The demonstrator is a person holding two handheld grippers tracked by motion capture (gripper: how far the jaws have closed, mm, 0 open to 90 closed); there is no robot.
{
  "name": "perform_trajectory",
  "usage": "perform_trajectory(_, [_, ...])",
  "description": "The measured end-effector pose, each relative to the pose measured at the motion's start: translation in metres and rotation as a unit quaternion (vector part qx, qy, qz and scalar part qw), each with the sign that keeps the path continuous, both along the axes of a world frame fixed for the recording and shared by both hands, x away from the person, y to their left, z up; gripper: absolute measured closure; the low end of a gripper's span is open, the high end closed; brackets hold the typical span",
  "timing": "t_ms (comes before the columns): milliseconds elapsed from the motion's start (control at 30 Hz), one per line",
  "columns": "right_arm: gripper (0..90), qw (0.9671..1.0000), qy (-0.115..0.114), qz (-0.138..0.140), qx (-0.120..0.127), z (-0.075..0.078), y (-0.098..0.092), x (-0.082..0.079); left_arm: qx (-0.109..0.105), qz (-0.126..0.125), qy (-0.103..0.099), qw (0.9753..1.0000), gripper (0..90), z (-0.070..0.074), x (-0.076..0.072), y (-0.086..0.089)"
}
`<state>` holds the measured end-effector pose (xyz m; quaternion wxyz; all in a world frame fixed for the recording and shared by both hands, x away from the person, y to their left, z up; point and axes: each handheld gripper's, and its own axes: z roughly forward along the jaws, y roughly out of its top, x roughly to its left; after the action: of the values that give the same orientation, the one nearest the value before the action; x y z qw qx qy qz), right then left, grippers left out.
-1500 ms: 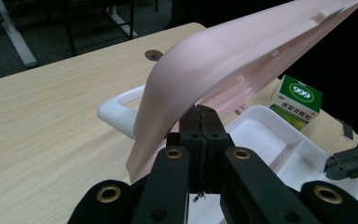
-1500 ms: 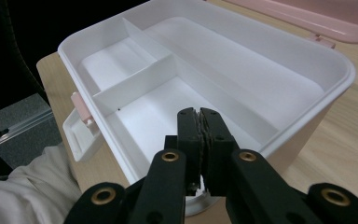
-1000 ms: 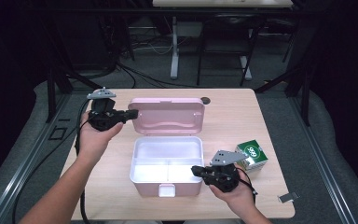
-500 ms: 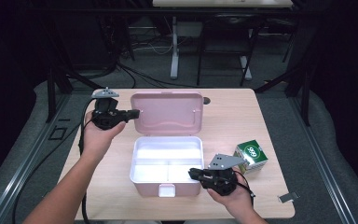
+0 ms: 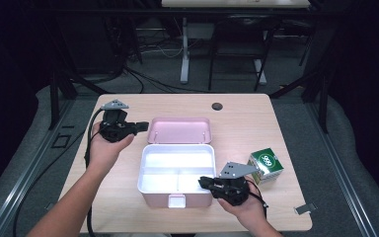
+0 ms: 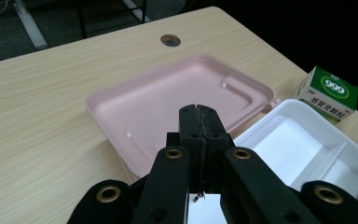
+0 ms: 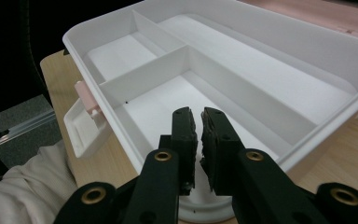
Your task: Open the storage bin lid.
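Lunch box [image 5: 176,170] sits open mid-worktop [image 5: 256,123], white tray toward me, pink lid [image 5: 178,130] lying open behind it, hinged at the tray's far edge. My left claw [image 5: 140,127] hangs just over the lid's left end, jaws clenched on nothing; from my left gripper view [image 6: 200,122] the lid's near corner is hidden behind them. My right claw [image 5: 203,181] is at the tray's front right corner, jaws nearly pressed together with only a slit between, gripping nothing; the right gripper view [image 7: 195,128] has them above the small compartment. The latch [image 7: 86,112] reads plainly there; the tray's right end is cut off. Since a second ago, lid looks lower and flatter. Green-and-white carton [image 5: 265,165] stands right of the tray; its label is legible only in the left gripper view [image 6: 331,92].
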<state>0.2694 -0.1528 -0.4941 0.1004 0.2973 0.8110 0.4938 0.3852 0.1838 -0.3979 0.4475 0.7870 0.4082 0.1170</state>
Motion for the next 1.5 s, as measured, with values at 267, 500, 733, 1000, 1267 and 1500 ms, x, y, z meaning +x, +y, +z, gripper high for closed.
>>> perform_trajectory(267, [82.6, 1.0000, 0.003, 0.001, 0.003, -0.001, 0.000, 0.000, 0.004, -0.016, 0.000, 0.9999, 90.0, -0.003, -0.007, -0.006])
perform_trajectory(500, [82.4, 1.0000, 0.003, 0.000, 0.003, -0.001, 0.000, 0.000, 0.003, -0.021, 0.002, 0.9998, 87.4, -0.002, -0.008, -0.004])
perform_trajectory(733, [82.2, 1.0000, 0.004, -0.002, 0.003, -0.001, 0.000, -0.001, 0.028, -0.052, 0.010, 0.9982, 79.4, 0.000, -0.011, -0.006])
perform_trajectory(1000, [82.0, 1.0000, 0.004, -0.002, 0.003, -0.001, 0.000, -0.001, 0.113, -0.139, -0.007, 0.9838, 68.2, 0.010, -0.019, -0.019])
perform_trajectory(1267, [81.9, 1.0000, 0.005, -0.003, 0.000, 0.000, 0.001, -0.001, 0.180, -0.201, -0.009, 0.9629, 60.3, 0.016, -0.023, -0.036])
perform_trajectory(1500, [80.6, 1.0000, 0.007, -0.002, 0.001, 0.000, 0.001, 0.000, 0.258, -0.246, 0.004, 0.9345, 59.7, 0.017, -0.023, -0.053])
